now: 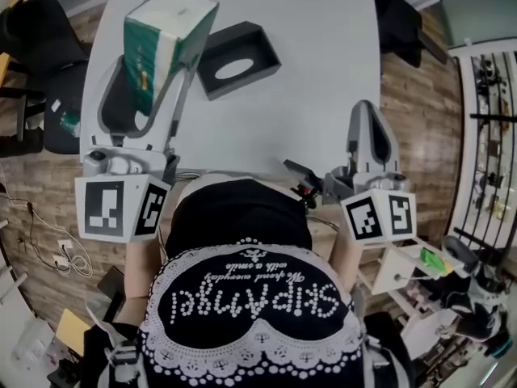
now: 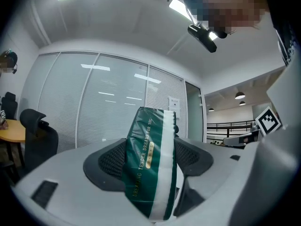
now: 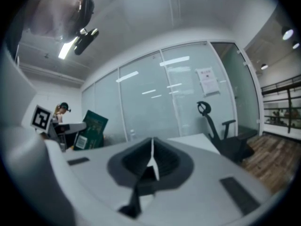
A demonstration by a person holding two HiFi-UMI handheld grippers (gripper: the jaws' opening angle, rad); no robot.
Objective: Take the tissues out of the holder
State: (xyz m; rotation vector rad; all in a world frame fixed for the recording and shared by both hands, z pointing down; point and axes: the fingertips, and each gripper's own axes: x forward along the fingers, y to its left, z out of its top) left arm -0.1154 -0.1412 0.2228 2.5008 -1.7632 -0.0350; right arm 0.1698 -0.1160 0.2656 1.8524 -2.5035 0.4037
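My left gripper (image 1: 157, 71) is shut on the green and white tissue pack (image 1: 166, 43) and holds it in the air over the left part of the grey table (image 1: 315, 63). In the left gripper view the tissue pack (image 2: 151, 166) stands squeezed between the two dark pads (image 2: 106, 161). The black tissue holder (image 1: 237, 58) lies on the table just right of the pack, its oval slot showing. My right gripper (image 1: 367, 136) hovers at the table's near right edge, jaws closed together with nothing between them (image 3: 151, 161). The pack (image 3: 93, 130) shows far left in the right gripper view.
Black office chairs (image 1: 32, 47) stand left of the table and another (image 1: 404, 14) at the far right. A glass partition wall (image 2: 94, 102) fills the background of both gripper views. Shelving (image 1: 493, 136) lines the right side.
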